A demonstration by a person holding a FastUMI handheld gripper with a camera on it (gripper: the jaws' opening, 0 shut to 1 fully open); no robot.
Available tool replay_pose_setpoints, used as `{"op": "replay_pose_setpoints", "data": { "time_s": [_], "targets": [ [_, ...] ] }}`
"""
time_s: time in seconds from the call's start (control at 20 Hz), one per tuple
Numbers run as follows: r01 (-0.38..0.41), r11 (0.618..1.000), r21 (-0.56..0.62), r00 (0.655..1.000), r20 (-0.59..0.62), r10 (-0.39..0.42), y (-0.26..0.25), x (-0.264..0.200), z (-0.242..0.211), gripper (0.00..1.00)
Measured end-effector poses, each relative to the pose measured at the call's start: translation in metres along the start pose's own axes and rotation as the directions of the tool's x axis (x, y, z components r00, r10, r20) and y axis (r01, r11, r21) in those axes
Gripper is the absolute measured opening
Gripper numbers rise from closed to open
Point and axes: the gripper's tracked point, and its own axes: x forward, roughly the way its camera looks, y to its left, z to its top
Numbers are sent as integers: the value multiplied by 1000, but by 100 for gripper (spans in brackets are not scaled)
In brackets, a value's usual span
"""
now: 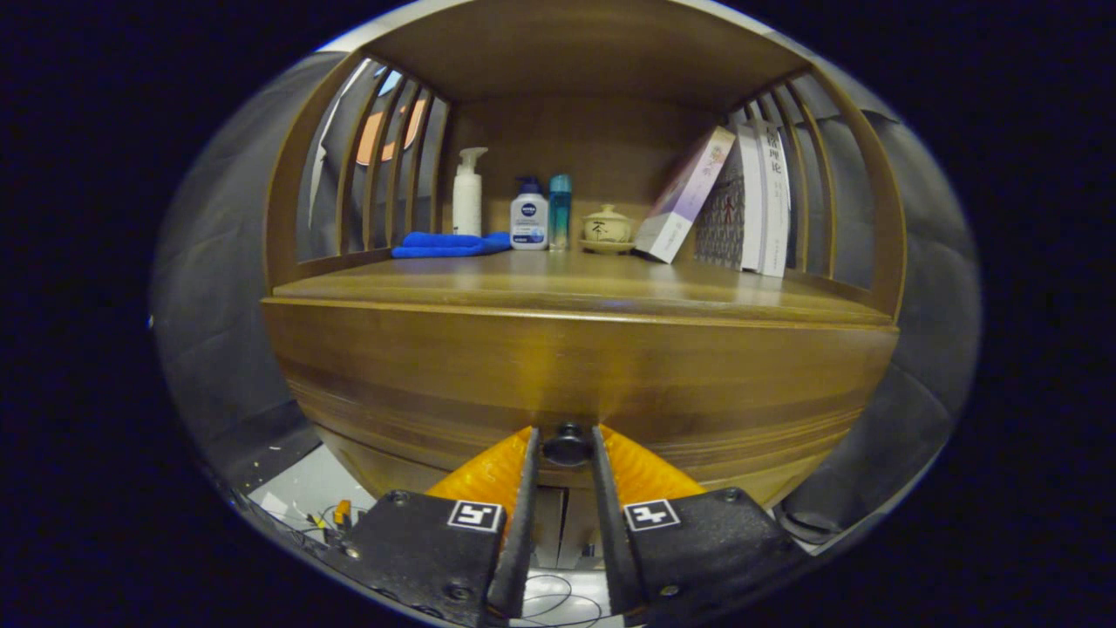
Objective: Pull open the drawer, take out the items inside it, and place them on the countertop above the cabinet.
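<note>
Below the countertop (558, 283) of the wooden cabinet (436, 366), the drawer (715, 392) front fills the middle of the scene, its grain running in long bands from side to side. Its dark round knob (568, 445) sits low on that front, and the gripper (565, 447) has its two fingers closed in on the knob, one pressing each side, with only the knob's width between them. The drawer looks closed against the cabinet; nothing of its inside can be seen.

Above the knob, the countertop is a smooth, glossy brown board forming the floor of an open alcove, roofed by a shelf of the same wood and backed by a plain wooden panel. Slatted wooden sides curve up to either side of the countertop, and grey padded booth wall shows through the slats.

At the back of the countertop, left of the knob's line, a folded blue cloth (449, 245) lies flat, with a white pump bottle (467, 194) standing behind it. Next along stand a white-and-blue bottle (529, 220) and a slim teal bottle (560, 209), touching or nearly so. A small lidded ceramic jar (608, 227) rests on a saucer nearly above the knob. To its right several books (750, 201) stand, the nearest leaning against the others.

Beneath the cabinet, left of the knob, pale floor (296, 488) shows with thin wires lying on it.
</note>
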Motion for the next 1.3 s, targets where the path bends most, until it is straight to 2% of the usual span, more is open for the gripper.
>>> {"op": "replay_pose_setpoints", "data": {
  "time_s": [0.05, 0.45, 1.3],
  "targets": [
    [3, 1000, 7, 1000, 7, -3, 0, 1, 0, 32],
    [13, 999, 33, 1000, 21, -13, 0, -2, -2, 20],
    [-23, 1000, 5, 1000, 2, 23, -3, -102, -38, 19]
  ]
}}
